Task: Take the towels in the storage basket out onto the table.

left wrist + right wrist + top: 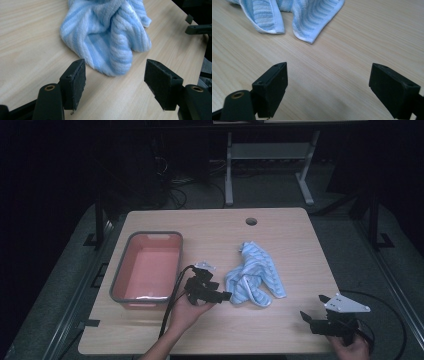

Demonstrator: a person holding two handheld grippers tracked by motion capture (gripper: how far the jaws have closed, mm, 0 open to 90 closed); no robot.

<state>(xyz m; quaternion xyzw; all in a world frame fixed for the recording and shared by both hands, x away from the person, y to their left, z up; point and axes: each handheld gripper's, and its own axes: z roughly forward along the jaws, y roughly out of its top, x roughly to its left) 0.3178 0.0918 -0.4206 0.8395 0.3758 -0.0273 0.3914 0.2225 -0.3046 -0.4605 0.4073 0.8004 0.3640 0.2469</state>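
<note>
A crumpled light-blue striped towel (255, 275) lies near the middle of the wooden table (210, 227). My left gripper (222, 291) is held just left of it, pointing at its near-left fold. In the left gripper view the towel (110, 32) lies a little beyond the gripper (115, 75), whose jaws stand open with nothing between the pads. My right gripper (314, 307) rests at the table's front right corner, well apart from the towel. In the right gripper view that gripper (328, 75) is wide open over bare wood, and the towel (309, 17) lies farther off.
A grey-rimmed tub (120, 270) with a pink inside stands at the table's left, close beside the left hand. A round cable hole (251, 221) sits near the far edge. A white desk frame (270, 152) stands on the floor behind the table.
</note>
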